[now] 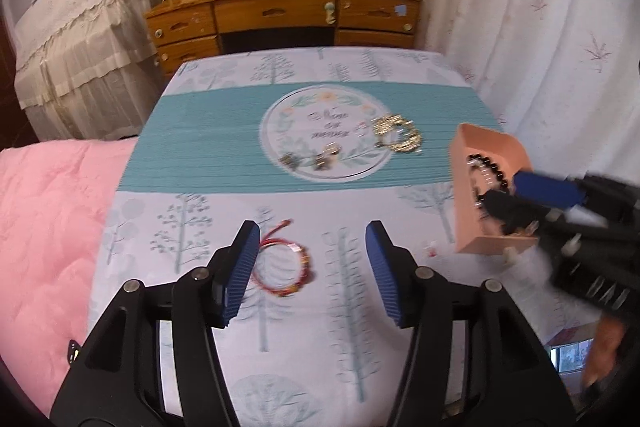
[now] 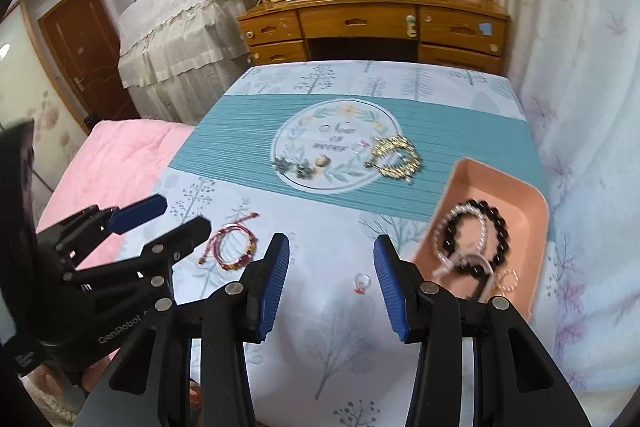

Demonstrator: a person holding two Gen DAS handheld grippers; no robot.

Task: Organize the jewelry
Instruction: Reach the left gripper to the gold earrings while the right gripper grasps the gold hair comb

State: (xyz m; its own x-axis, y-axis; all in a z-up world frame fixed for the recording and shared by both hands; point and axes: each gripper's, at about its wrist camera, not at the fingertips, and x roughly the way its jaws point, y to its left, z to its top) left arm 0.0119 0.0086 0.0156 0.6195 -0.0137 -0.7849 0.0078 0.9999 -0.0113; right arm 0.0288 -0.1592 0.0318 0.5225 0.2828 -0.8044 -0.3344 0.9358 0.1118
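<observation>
A red cord bracelet [image 1: 282, 269] lies on the tablecloth just inside my open left gripper [image 1: 312, 233], near its left finger; it also shows in the right wrist view [image 2: 234, 241]. My right gripper [image 2: 330, 247] is open and empty above a small ring [image 2: 361, 283]. A peach tray [image 2: 532, 211] at the right holds a black bead bracelet [image 2: 486, 231] and a pearl bracelet [image 2: 456, 227]. A gold bracelet [image 2: 396, 155], earrings [image 2: 294, 167] and a small gold piece [image 2: 322, 160] lie on the round print.
The table [image 2: 328, 307] has a tree-print cloth with a teal band. A pink quilt [image 1: 48, 227] lies to the left. A wooden desk [image 1: 280, 15] stands behind, white curtains [image 1: 520, 27] at the right.
</observation>
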